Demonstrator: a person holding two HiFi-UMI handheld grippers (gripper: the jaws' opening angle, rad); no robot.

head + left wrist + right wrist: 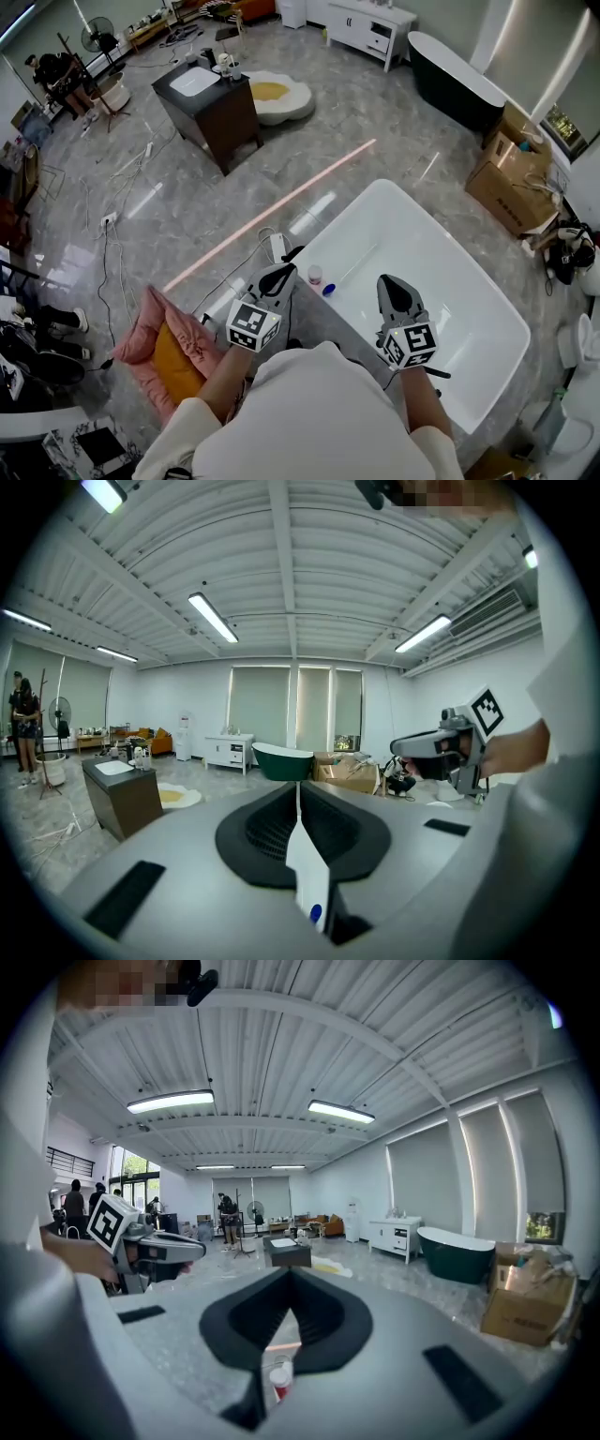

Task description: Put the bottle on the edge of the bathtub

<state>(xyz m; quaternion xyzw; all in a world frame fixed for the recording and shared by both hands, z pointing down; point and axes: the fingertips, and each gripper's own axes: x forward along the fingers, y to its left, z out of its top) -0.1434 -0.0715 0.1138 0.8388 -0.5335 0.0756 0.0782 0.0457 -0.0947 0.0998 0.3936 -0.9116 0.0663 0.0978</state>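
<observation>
Bottle (pixel 315 275) stands on the left rim of the white bathtub (pixel 441 300); the left gripper (pixel 281 272) hovers just outside that rim, near the bottle, jaws pressed together, empty; the right gripper (pixel 392 286) hangs over the bathtub's basin, jaws likewise closed on nothing; a small blue object (pixel 328 290) sits at the rim beside the bottle.

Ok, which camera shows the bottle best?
The head view: the bottle stands in full on the bathtub rim. The right gripper view catches only its top, low in frame; the left gripper view doesn't show it.
</observation>
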